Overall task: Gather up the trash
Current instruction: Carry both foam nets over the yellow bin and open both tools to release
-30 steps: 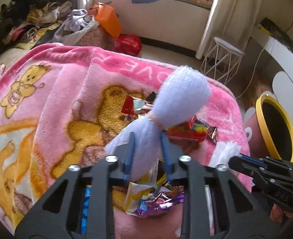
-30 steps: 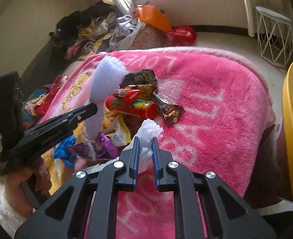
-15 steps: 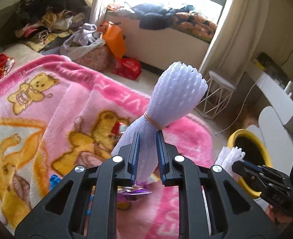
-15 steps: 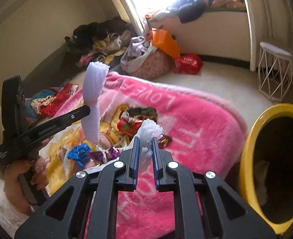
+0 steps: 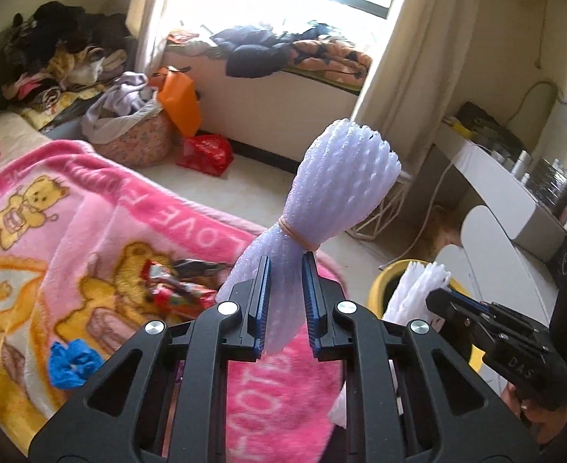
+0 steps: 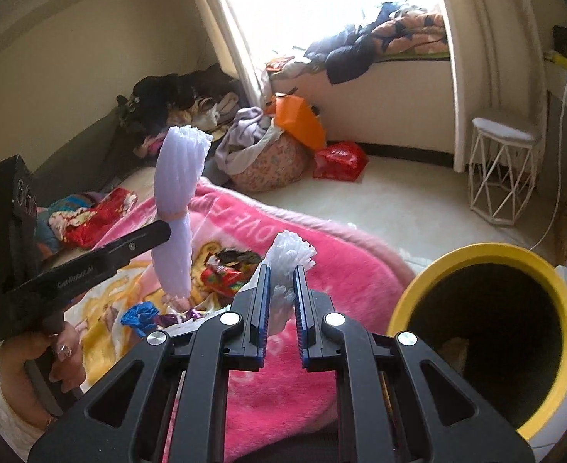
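Note:
My left gripper [image 5: 286, 266] is shut on a lavender foam net bundle [image 5: 337, 193] tied with a rubber band, held upright above the pink blanket [image 5: 90, 193]. In the right wrist view that bundle [image 6: 181, 177] stands at the left in the left gripper [image 6: 163, 231]. My right gripper [image 6: 281, 276] is shut on a small white foam net [image 6: 289, 254], just left of the yellow-rimmed bin [image 6: 476, 254]. Snack wrappers [image 6: 221, 274] and a crumpled blue scrap [image 6: 140, 316] lie on the blanket below both grippers.
A white wire stool [image 6: 503, 169] stands on the floor beyond the bin. A cloth basket of clothes [image 6: 268, 158], an orange bag and a red bag [image 6: 339, 160] sit by the window bench. A white desk [image 5: 495, 185] is at the right.
Both grippers have risen off the blanket with their foam pieces. The wrappers now lie lower and farther off, and the yellow bin shows fully in the right wrist view.

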`<state>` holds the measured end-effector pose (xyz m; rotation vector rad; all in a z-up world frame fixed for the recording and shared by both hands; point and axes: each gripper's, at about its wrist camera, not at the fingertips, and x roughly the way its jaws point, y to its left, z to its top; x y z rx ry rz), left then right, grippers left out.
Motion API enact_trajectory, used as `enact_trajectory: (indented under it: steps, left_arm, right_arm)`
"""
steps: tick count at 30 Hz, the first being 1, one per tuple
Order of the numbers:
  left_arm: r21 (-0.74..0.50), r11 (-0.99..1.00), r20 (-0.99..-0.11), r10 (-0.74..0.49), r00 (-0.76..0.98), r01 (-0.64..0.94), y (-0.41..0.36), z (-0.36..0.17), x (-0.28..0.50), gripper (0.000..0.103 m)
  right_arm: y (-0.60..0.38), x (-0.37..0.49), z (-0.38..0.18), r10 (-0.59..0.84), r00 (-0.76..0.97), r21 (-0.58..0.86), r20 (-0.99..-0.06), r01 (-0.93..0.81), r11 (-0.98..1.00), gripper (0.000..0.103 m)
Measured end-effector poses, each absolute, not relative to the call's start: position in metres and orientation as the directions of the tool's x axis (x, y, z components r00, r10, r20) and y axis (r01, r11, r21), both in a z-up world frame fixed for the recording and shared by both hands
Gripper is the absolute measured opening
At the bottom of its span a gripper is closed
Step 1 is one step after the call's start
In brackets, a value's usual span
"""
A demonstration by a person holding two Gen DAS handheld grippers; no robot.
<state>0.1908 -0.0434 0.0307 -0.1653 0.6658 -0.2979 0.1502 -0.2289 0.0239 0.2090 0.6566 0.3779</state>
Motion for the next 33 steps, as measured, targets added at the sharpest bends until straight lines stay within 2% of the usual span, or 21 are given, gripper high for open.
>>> enact_trajectory:
  steps: [13, 33]
  left_arm:
    - [-0.238, 0.920, -0.581, -0.392, 0.713, 0.312, -0.111, 0.031, 0.189, 0.012]
    - [-0.223, 0.876, -0.621, -0.465, 0.631, 0.427, -0.187, 0.016, 0.194, 0.012]
  right_arm:
    - [-0.299, 0.135, 0.028, 0.314, 0.784, 0.309, -0.535, -0.164, 0.937, 0.012]
    - [-0.385, 0.121, 0.002, 0.089, 0.815, 0.250, -0.573, 0.071, 0.966, 0.012]
